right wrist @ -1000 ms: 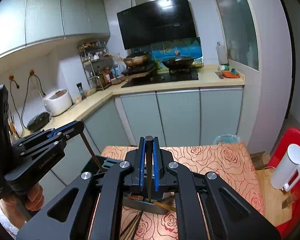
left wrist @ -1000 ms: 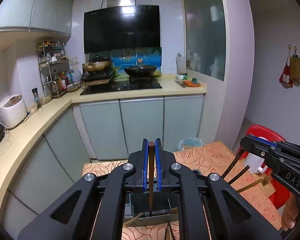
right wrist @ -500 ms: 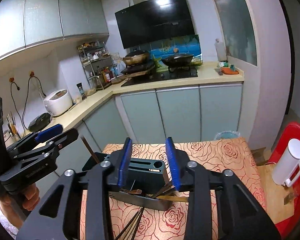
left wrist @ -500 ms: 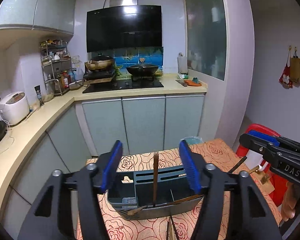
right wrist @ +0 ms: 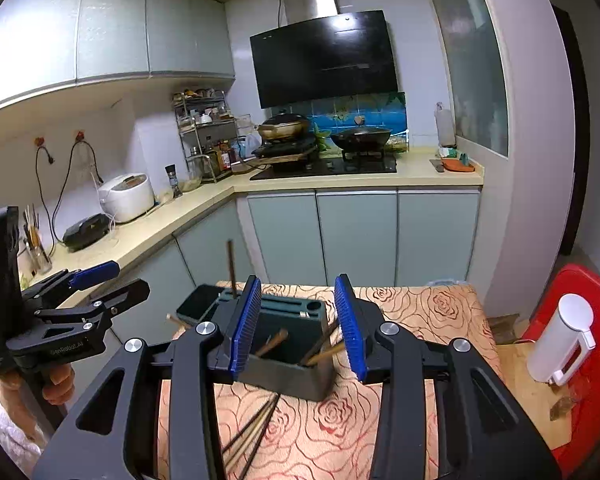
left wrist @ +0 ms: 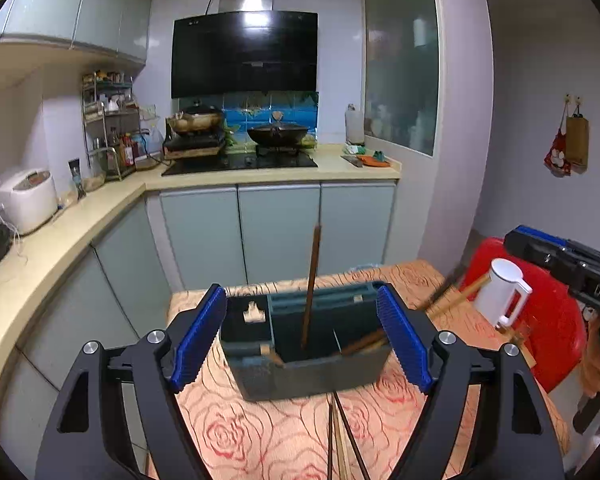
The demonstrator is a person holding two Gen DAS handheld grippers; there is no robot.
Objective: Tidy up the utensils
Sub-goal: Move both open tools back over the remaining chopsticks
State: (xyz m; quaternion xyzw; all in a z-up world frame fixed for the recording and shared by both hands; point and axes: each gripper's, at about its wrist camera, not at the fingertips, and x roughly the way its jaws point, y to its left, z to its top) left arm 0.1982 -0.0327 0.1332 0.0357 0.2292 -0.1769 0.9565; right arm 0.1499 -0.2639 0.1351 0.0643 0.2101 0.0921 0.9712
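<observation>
A dark teal utensil holder (left wrist: 308,376) (right wrist: 288,376) stands on the rose-patterned tablecloth. One brown chopstick (left wrist: 312,280) (right wrist: 231,268) stands upright in it, free of any pad. Other chopsticks (left wrist: 364,342) (right wrist: 274,342) lean inside. My left gripper (left wrist: 302,338) (right wrist: 130,278) has its jaws wide and still opening, with nothing pressed between them. My right gripper (right wrist: 298,326) (left wrist: 532,244) is narrower, its jaws opening too, and empty. Both hover just before the holder. Loose chopsticks (left wrist: 340,436) (right wrist: 252,432) lie on the cloth in front of it.
A white bottle (left wrist: 504,292) (right wrist: 560,340) sits on a wooden board over a red stool (left wrist: 556,328) at the table's right. Grey cabinets and a beige L-shaped counter (left wrist: 100,208) run behind and to the left. A hand (right wrist: 56,388) holds the left gripper's handle.
Both grippers were shut on a chopstick each; both have opened and let go. The chopsticks now rest in the holder, and both grippers have drawn back from it.
</observation>
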